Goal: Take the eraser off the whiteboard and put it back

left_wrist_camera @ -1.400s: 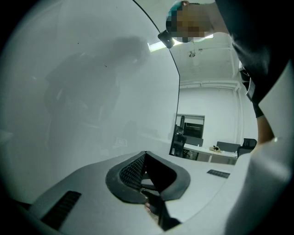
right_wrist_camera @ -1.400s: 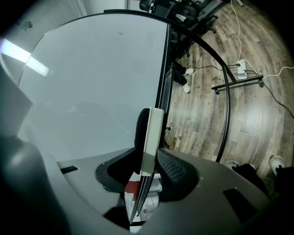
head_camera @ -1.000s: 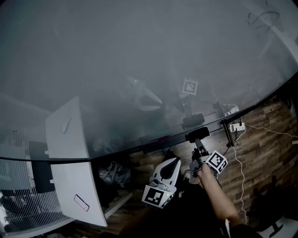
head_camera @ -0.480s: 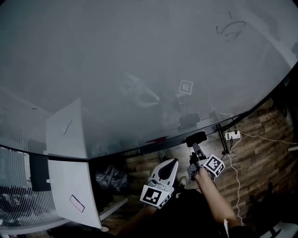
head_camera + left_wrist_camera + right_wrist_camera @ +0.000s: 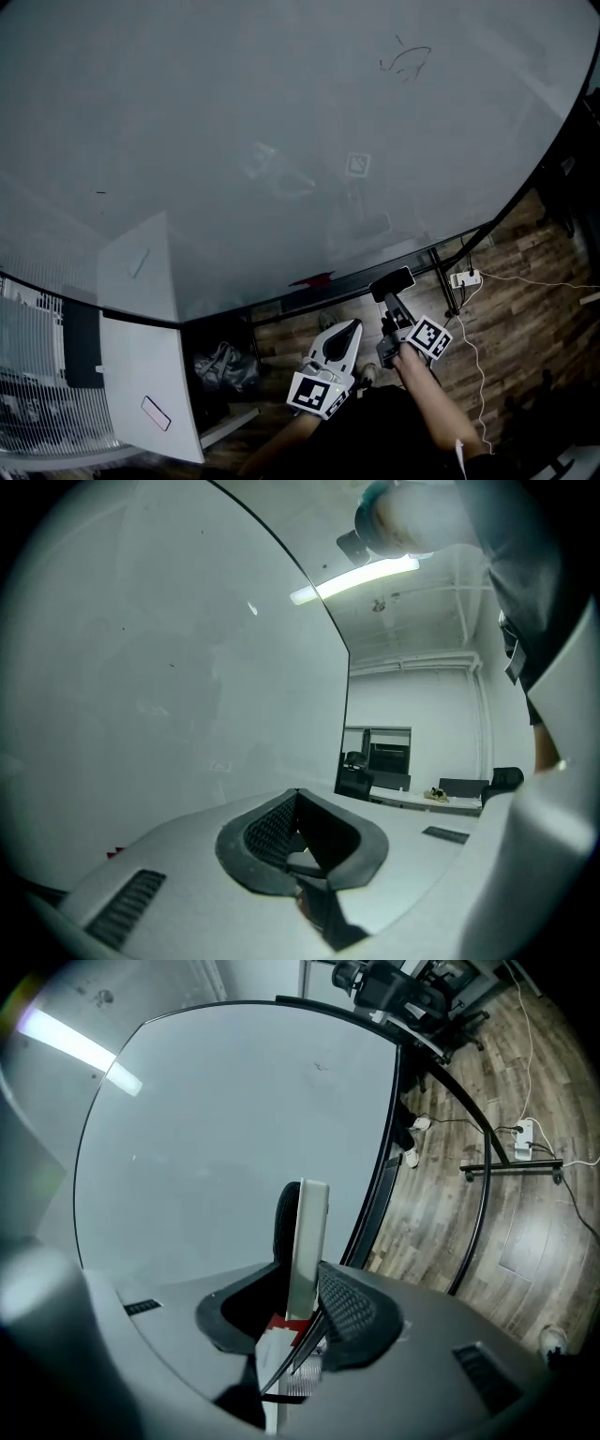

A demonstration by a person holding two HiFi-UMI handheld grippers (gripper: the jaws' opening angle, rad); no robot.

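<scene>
Downward in the head view, the large glossy grey-white whiteboard (image 5: 281,122) fills most of the frame, with a small dark scribble (image 5: 408,62) near its top right. A small red object (image 5: 312,278) lies on the dark ledge along its lower edge. The right gripper (image 5: 393,302) sits just below that ledge, over the brown wood-plank floor (image 5: 530,281). It holds the rectangular eraser with its black felt and white plastic back (image 5: 392,278) clear of the board. The left gripper (image 5: 352,326) hangs beside it, its jaws drawn to a point. A white power strip (image 5: 466,278) rests on the floor to the right, and a white cabinet panel (image 5: 141,347) stands at the left.

The left gripper view shows that gripper (image 5: 296,794) with its dark ribbed pads meeting at the tips and nothing between them. The whiteboard (image 5: 169,667) curves away on the left, and a ceiling strip light (image 5: 356,577) glows above.

The right gripper view shows the right gripper (image 5: 302,1266) clamped on the eraser (image 5: 307,1213). The eraser stands upright between the pads, felt side to the left and white back to the right. Behind it are the whiteboard (image 5: 234,1119), the floor (image 5: 441,1194) and the power strip (image 5: 523,1135).
</scene>
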